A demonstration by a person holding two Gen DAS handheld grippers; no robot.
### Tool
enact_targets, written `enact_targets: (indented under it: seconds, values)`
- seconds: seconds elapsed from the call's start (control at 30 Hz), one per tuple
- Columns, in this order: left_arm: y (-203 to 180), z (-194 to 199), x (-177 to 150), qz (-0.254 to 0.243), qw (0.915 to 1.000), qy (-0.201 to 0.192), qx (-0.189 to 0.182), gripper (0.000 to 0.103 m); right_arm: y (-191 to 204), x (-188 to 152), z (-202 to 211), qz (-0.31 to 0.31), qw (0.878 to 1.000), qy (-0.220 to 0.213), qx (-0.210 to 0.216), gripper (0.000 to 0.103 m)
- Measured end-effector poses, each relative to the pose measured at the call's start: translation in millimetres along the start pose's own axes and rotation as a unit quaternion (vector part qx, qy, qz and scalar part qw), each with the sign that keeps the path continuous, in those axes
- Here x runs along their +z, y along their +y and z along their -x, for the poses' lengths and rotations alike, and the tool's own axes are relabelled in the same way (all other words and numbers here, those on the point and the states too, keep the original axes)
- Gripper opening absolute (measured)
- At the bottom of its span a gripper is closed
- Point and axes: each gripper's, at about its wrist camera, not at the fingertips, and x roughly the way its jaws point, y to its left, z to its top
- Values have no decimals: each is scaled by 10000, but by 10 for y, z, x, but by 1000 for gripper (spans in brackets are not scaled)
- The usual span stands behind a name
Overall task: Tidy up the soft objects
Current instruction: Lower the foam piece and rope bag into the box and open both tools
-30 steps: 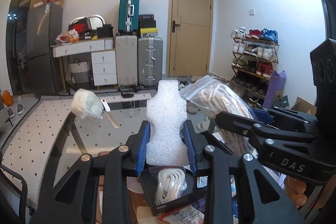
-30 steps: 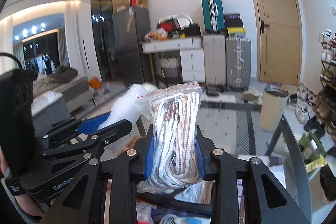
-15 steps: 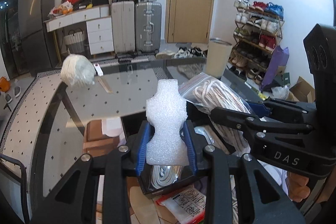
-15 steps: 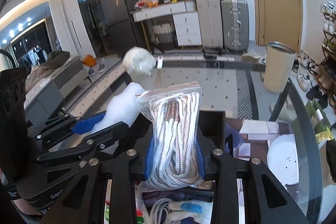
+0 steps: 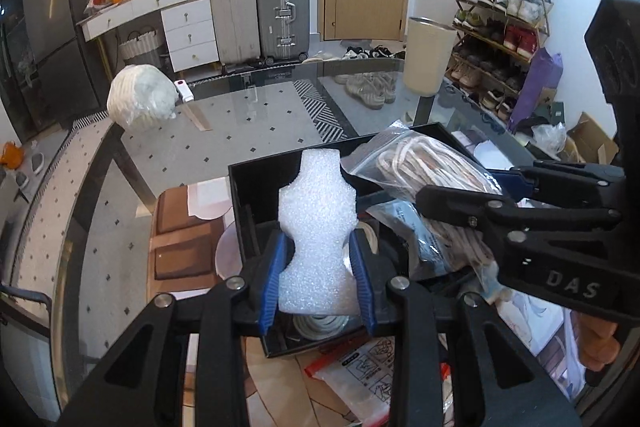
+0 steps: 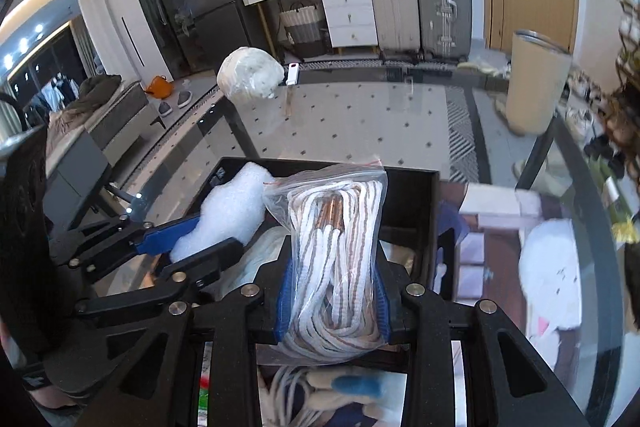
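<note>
My left gripper (image 5: pixel 318 247) is shut on a white foam piece (image 5: pixel 318 223), held upright over the black box (image 5: pixel 256 175). In the right wrist view the same foam piece (image 6: pixel 228 211) shows at the left between the left gripper's blue pads. My right gripper (image 6: pixel 332 287) is shut on a clear zip bag of white and brown rope (image 6: pixel 336 239), held above the black box (image 6: pixel 420 179). That bag of rope (image 5: pixel 420 163) hangs just right of the foam in the left wrist view. Inside the box lie coiled rope and other bagged items, partly hidden.
The box sits on a glass table (image 5: pixel 240 107). A white wrapped bundle (image 5: pixel 140 99) and a small white device (image 5: pixel 182 89) lie at the table's far left. Papers and printed bags (image 5: pixel 360 375) lie near the box. A beige bin (image 6: pixel 536 83) stands beyond the table.
Both grippers have sunk and tipped downward with their loads. The foam piece and the rope bag now hang low over the black box, which fills more of both views.
</note>
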Motion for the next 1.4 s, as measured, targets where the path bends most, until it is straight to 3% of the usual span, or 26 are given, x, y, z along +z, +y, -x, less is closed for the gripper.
enact_targets:
  seconds: [0.5, 0.67, 0.8, 0.9, 1.3, 1.4]
  values:
    - [28, -15, -6, 16, 9999, 82, -57, 32, 27, 26, -40, 108, 9999, -99, -88, 35]
    - [16, 1, -15, -56, 9999, 105, -70, 37, 42, 19, -60, 141, 9997, -93, -174, 47]
    - [-6, 68, -18, -62, 9999, -9, -129, 56, 29, 24, 4, 62, 9996, -217, -188, 57]
    - [-6, 135, -5, -37, 9999, -110, -124, 56, 41, 28, 56, 96, 9993, -298, -217, 65]
    - [37, 360, 35, 147, 9988, -373, -266, 59, 41, 48, 310, 94, 9986, -503, -124, 66]
    - [9, 320, 11, 72, 9994, -302, -171, 59, 40, 45, 235, 126, 9994, -283, -182, 62]
